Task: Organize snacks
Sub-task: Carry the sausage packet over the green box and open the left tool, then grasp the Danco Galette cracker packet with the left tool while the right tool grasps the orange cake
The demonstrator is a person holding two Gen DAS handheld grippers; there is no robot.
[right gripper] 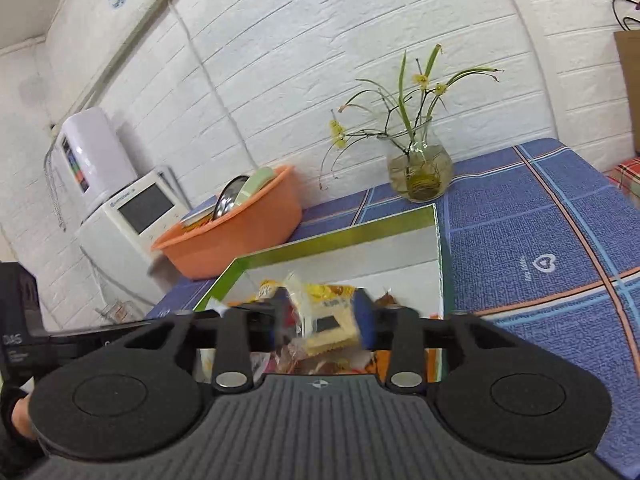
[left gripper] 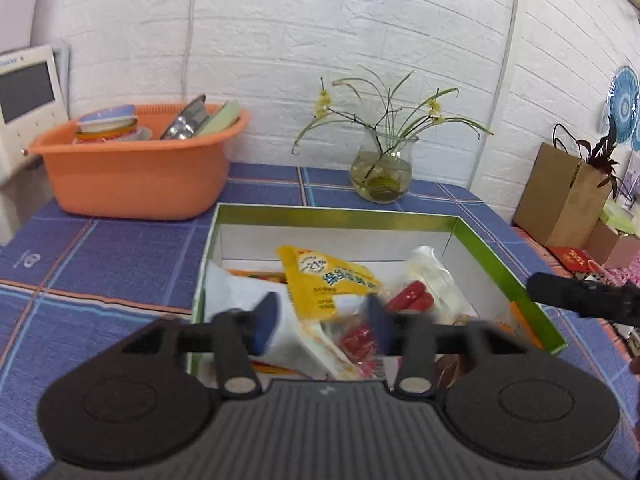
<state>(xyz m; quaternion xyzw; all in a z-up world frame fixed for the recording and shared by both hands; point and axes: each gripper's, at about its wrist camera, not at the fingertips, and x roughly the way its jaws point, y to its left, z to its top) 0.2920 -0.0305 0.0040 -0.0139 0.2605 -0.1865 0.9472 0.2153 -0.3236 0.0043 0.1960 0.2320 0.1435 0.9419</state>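
A green-rimmed box (left gripper: 340,213) with a white inside holds several snack packets: a yellow packet (left gripper: 328,280), a clear pack of red sausages (left gripper: 412,300) and a white packet (left gripper: 236,292). My left gripper (left gripper: 322,320) hangs open over the box's near end, its blue pads apart, nothing between them. The box also shows in the right wrist view (right gripper: 340,236). My right gripper (right gripper: 320,320) is over the box with its jaws apart; a yellow cracker packet (right gripper: 330,322) lies between the fingers, blurred, and I cannot tell if it is gripped. The right gripper's black body (left gripper: 584,296) shows at the right.
An orange basin (left gripper: 136,168) of dishes stands at the back left on the blue checked tablecloth (left gripper: 100,264). A glass vase with a plant (left gripper: 382,176) stands behind the box. A white appliance (right gripper: 132,220) is left of the table. A brown paper bag (left gripper: 560,196) sits at the right.
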